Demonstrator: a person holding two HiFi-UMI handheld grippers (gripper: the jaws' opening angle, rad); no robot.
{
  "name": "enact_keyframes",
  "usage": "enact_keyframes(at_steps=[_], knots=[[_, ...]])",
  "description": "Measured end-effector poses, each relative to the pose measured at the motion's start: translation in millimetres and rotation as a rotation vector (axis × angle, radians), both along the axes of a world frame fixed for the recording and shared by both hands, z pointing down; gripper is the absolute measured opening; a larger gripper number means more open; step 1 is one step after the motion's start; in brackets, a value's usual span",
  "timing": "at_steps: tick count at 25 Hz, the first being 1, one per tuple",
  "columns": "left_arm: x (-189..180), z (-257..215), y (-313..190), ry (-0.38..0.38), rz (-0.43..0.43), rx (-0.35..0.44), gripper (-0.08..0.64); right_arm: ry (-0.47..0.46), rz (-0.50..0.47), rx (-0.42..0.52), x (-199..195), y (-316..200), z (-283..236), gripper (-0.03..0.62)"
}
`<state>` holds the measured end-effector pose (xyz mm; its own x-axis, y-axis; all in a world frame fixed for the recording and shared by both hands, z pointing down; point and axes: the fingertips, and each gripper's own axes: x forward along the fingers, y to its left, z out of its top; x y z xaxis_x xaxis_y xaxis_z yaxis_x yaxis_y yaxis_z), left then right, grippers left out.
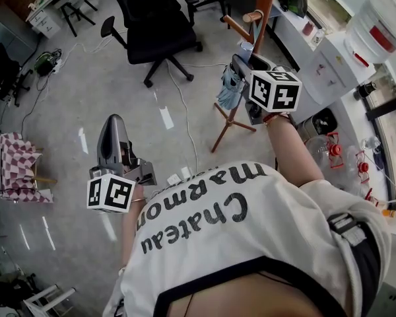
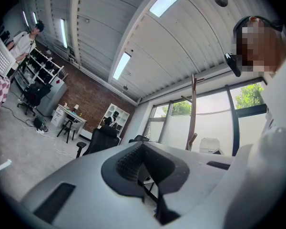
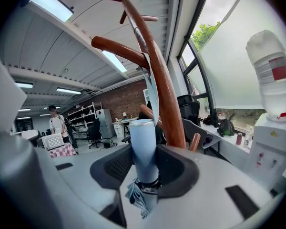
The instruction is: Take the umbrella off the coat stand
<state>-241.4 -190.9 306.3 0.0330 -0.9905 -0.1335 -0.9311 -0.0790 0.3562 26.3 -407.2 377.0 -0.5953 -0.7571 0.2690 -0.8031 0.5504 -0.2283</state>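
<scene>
head view: reddish-brown wooden coat stand [image 1: 264, 5] at far right; pale blue folded umbrella [image 1: 228, 91] hangs against its pole, long axis upright along the pole; right gripper [image 1: 244, 61] is right at it; left gripper [image 1: 112, 121] sits near left over bare floor, well apart from the stand, so the right hand is plainly the nearer one

left gripper view: jaws look drawn together, nothing between them; stand shows only as a thin pole far off to the right; this hand is out of the job

right gripper view: umbrella [image 3: 144, 151] stands upright between the jaws, cap end up, loose fabric folds at the bottom; jaws are spread wide and straddle it; a sliver of gap shows at the left pad, so i read it as not clamped yet; a pale strap runs up from the cap along the pole [image 3: 167, 104], its top end not clear; pole sits just behind

judgement: umbrella is dead ahead of the right gripper, so clamp first, then lift along the pole axis to free the strap
</scene>
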Motion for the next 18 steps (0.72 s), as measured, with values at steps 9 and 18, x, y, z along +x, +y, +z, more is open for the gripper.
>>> enact_keyframes(at_steps=[9,18], knots=[[2.2,-2.0,7.7,-0.001,0.011,0.01,0.011,-0.006,-0.001,0.035,0.6,11.9,-13.4,0.166],[1.6,-7.2,12.4,-0.003,0.024,0.023,0.011,-0.026,0.003,0.048,0.4,22.9,-24.8,0.166]])
